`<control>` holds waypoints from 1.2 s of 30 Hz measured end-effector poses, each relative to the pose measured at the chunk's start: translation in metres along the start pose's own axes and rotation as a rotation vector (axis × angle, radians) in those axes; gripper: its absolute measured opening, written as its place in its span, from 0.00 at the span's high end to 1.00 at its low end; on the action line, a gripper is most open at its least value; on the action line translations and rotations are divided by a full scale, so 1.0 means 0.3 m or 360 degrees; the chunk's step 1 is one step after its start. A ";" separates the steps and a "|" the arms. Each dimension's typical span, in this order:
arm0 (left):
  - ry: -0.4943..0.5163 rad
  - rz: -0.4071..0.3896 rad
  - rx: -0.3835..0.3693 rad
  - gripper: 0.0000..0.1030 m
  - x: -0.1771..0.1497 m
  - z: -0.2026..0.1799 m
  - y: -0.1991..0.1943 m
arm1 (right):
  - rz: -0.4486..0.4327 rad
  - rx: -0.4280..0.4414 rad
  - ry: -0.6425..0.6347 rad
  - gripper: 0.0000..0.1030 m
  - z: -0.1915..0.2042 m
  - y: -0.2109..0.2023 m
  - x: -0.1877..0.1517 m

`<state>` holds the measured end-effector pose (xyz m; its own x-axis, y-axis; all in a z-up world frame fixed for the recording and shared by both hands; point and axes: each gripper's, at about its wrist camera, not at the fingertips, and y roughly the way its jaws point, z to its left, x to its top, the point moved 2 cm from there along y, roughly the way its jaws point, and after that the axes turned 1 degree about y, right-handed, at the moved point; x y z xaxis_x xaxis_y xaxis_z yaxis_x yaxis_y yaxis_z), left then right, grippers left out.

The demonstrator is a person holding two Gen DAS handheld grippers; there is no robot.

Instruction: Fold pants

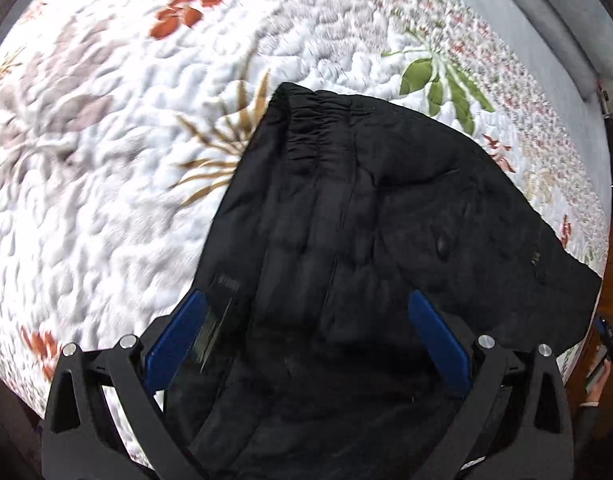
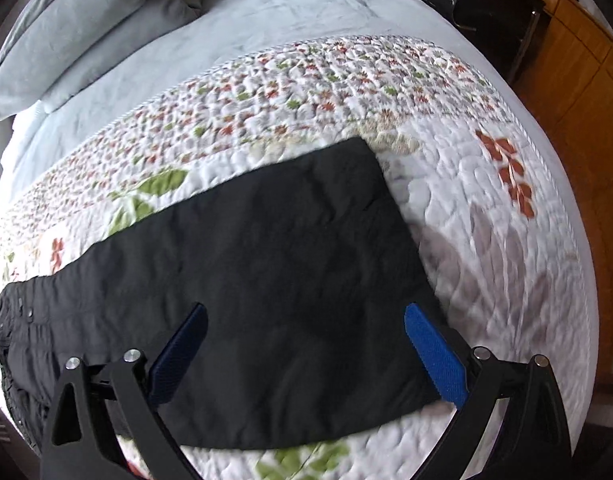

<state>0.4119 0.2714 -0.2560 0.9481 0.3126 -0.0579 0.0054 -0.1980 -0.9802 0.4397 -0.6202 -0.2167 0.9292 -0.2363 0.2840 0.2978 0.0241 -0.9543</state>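
The pants (image 2: 242, 280) lie flat on the quilt (image 2: 486, 240), pillow (image 2: 66, 40) well behind them.

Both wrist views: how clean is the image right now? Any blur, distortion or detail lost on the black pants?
Left wrist view: motion blur smears the quilt; the pants are sharper at the gathered waistband, but near the left gripper they sink into flat black. Right wrist view: softer blur overall, pants edges fuzzy, folds faint; right gripper sharp. Both: strong fisheye bulge, dark corners, even light, no glare.
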 end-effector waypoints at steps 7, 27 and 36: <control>0.0011 0.0099 -0.0093 0.03 0.040 -0.052 0.057 | 0.0051 0.0044 -0.0051 0.03 -0.036 0.056 0.088; 0.0219 0.0133 -0.0267 0.74 0.040 -0.272 0.111 | 0.0103 -0.0131 -0.0137 0.22 0.031 0.223 0.210; 0.0342 0.0044 -0.0159 0.90 -0.006 -0.383 0.103 | -0.0054 -0.0231 -0.0241 0.87 0.131 0.081 0.147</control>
<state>0.4469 0.1579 -0.2644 0.9941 0.1033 -0.0322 0.0001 -0.2978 -0.9546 0.4965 -0.5920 -0.2236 0.9448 -0.0855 0.3164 0.3050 -0.1243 -0.9442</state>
